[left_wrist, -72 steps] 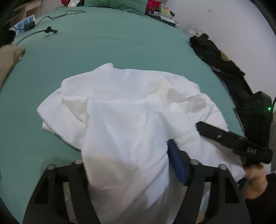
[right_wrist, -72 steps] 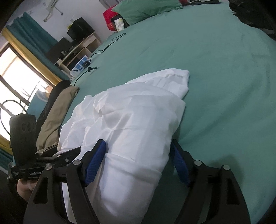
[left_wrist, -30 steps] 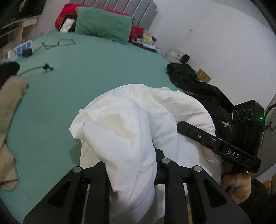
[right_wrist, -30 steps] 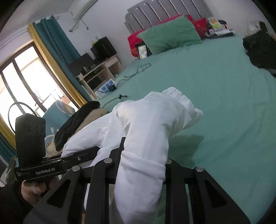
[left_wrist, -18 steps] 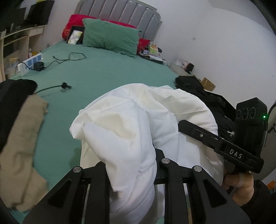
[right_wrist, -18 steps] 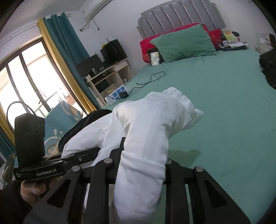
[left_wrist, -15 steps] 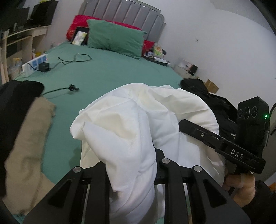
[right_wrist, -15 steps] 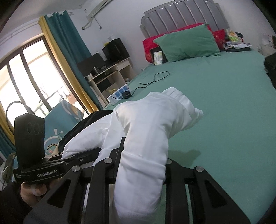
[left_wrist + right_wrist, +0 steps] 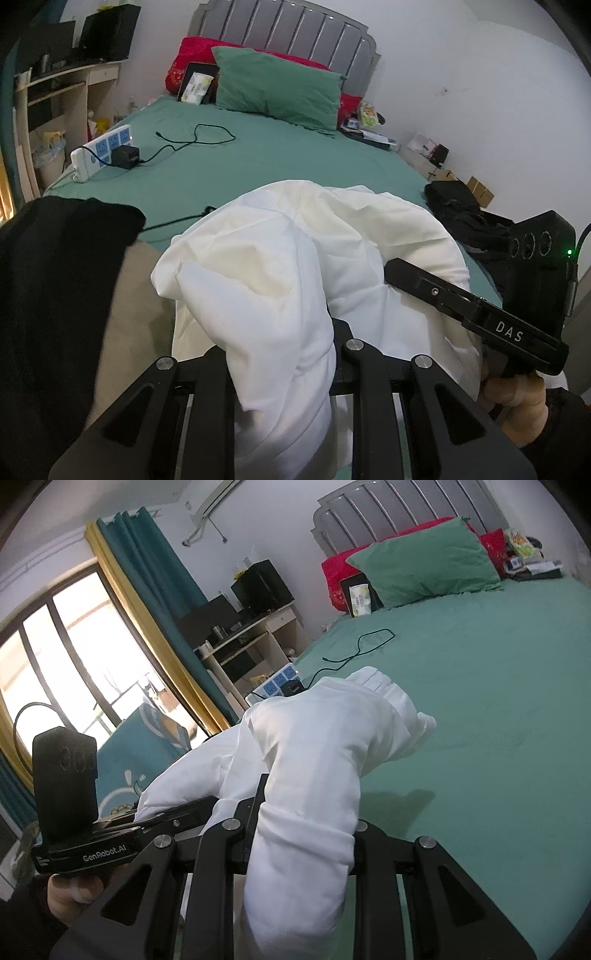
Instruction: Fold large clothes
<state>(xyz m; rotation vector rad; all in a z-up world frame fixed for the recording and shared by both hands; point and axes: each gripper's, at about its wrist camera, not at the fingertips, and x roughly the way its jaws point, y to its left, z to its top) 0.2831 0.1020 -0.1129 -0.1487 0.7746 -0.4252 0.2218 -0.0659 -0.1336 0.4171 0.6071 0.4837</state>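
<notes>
A large white garment (image 9: pixel 295 258) hangs bunched between both grippers, lifted above the green bed (image 9: pixel 258 162). My left gripper (image 9: pixel 280 354) is shut on a thick fold of it; cloth drapes over the fingers and hides their tips. My right gripper (image 9: pixel 303 834) is shut on another fold of the white garment (image 9: pixel 317 746), which spills over its front. The right gripper also shows at the right of the left wrist view (image 9: pixel 476 306), and the left gripper at the left of the right wrist view (image 9: pixel 110 830).
A black garment (image 9: pixel 48 295) on a tan one (image 9: pixel 129 317) lies at the bed's left edge. A power strip with charger (image 9: pixel 103 151) and cable, a green pillow (image 9: pixel 277 92), dark clothes (image 9: pixel 465 210) at the right edge. A desk and window stand left.
Both grippers closed on the white garment and lifted it off the bed. Since then they have carried it leftward, bringing the black and tan clothes and the window closer.
</notes>
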